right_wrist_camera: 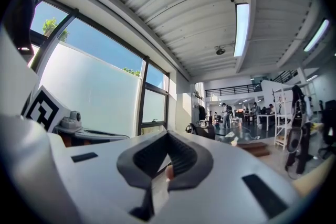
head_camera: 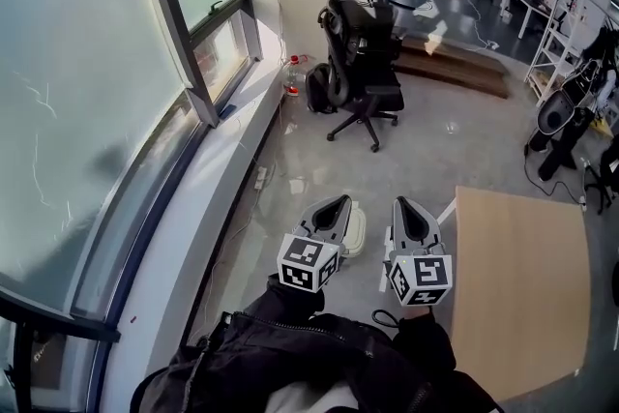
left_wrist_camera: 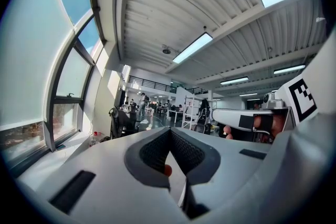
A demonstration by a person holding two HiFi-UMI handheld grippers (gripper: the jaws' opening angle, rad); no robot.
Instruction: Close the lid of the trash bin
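I'm holding my left claw (head_camera: 338, 203) and right claw (head_camera: 406, 204) clenched on nothing. Probably the trash bin (head_camera: 359, 232) is peeking out pale at lower centre, beside the left claw. I'm judging that 1 closed tip should be pressing its lid down.

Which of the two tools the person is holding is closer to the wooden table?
Right. The right hand-held gripper hangs beside the edge of the wooden table; the left hand-held gripper is beyond it, on the side toward the window.

No words, numbers or brand names can be read. The only print is black-and-white square patterns on the left marker cube (head_camera: 308, 263) and the right marker cube (head_camera: 421, 278).
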